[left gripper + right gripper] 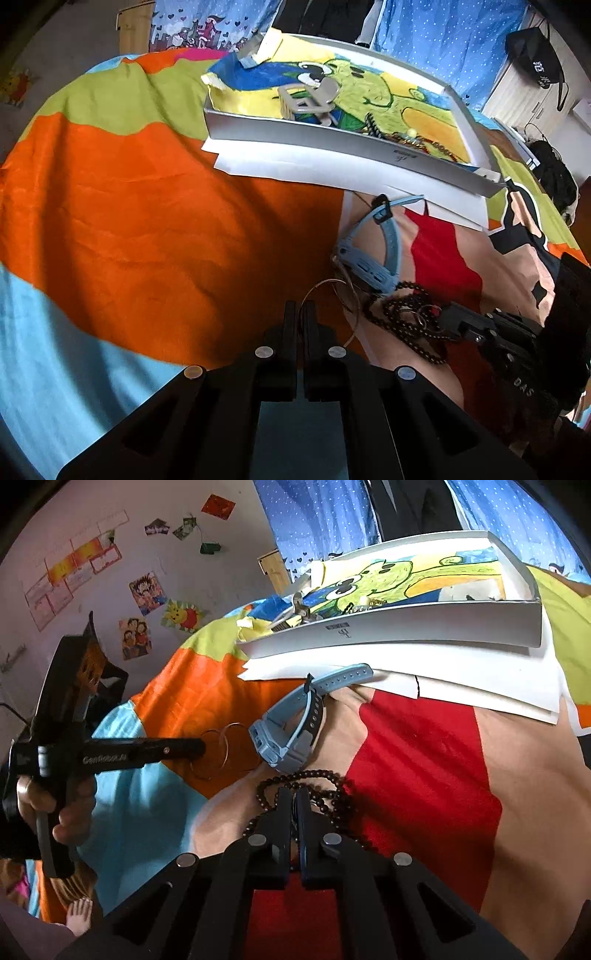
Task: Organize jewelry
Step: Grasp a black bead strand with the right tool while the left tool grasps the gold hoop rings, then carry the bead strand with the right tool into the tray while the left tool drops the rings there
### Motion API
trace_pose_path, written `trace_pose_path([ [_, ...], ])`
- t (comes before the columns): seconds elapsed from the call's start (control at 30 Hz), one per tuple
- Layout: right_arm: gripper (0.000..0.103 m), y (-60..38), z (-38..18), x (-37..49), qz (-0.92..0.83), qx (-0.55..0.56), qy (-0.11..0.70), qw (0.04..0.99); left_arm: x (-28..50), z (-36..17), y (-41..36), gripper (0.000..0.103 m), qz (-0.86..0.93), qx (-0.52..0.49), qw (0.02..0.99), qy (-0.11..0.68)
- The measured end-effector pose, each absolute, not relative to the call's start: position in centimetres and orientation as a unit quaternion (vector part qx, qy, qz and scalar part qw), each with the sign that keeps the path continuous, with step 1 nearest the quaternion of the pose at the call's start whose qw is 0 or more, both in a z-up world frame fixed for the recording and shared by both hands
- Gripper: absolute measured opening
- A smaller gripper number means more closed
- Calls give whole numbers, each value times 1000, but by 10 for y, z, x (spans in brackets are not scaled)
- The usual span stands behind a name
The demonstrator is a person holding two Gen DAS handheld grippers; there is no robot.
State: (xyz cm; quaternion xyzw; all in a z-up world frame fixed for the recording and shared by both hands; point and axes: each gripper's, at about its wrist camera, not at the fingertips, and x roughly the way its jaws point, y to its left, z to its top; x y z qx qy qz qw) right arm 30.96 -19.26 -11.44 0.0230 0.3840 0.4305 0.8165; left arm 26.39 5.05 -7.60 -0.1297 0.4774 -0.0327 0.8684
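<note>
My left gripper is shut on thin wire bangles, which loop out to its right; in the right wrist view it holds the same bangles just above the cloth. My right gripper is shut on a dark beaded necklace; in the left wrist view it sits on the same bead pile. A blue wristwatch lies between the bangles and a white tray that holds a hair clip and chains.
Everything lies on a bed with a bright orange, blue, green and red cloth. White paper sheets lie under the tray. A wall with posters is at the left and a blue dotted curtain behind.
</note>
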Motion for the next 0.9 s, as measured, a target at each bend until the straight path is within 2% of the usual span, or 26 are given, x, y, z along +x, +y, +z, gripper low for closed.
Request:
trace_pose_path([
  [0.57,3,-218,-79,310,423,95,355,828,249,-28,25,0,-53,-99,892,437],
  [0.9,3,-218,-25,340,404,98,307,856,303,17,17,0,-64,-76,915,392],
])
